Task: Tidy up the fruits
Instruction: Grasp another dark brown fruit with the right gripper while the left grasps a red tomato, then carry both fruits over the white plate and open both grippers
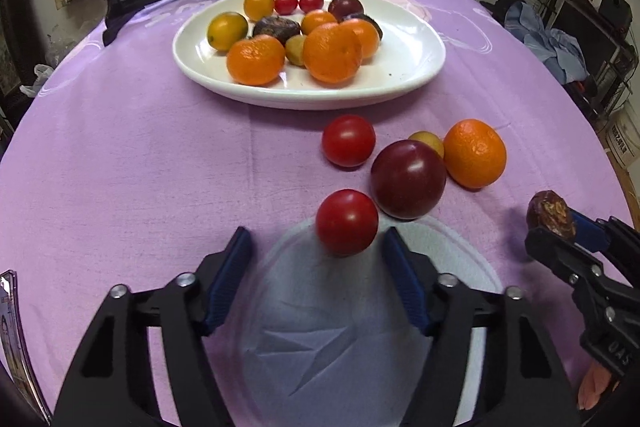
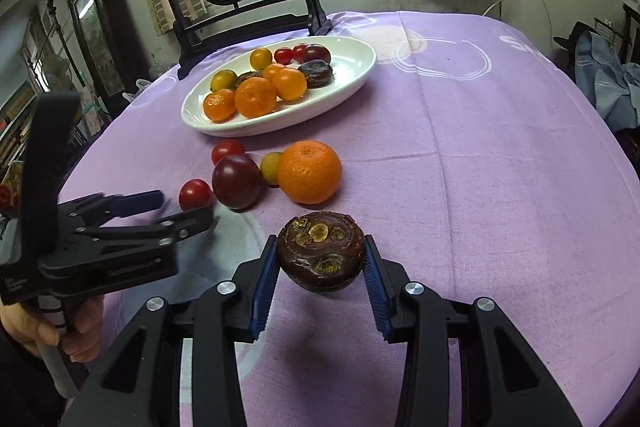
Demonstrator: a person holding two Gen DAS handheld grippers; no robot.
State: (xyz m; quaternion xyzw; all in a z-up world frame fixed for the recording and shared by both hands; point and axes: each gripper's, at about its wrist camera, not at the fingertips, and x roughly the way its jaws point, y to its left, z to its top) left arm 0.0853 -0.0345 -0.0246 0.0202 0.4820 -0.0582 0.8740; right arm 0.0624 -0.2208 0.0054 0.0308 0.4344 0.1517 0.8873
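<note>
Dark brown round wrinkled fruit (image 2: 321,251) pinched between blue pads of right gripper (image 2: 321,269), lifted clear of lilac tablecloth (image 2: 460,187). Small red cherry tomato (image 1: 346,221) sits between spread jaws of left gripper (image 1: 316,259), against right pad, left pad apart. Just beyond: dark red plum (image 1: 408,179), second red tomato (image 1: 348,140), orange mandarin (image 1: 475,153). White oval ceramic plate (image 1: 408,67) farther back holds mixed fruit.

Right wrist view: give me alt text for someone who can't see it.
The right gripper grips a dark brown, rough-skinned fruit above the purple tablecloth. Beyond it lie a tangerine, a dark plum, a small yellow fruit and two cherry tomatoes, then a white plate of mixed fruit. The left gripper reaches in from the left.
</note>
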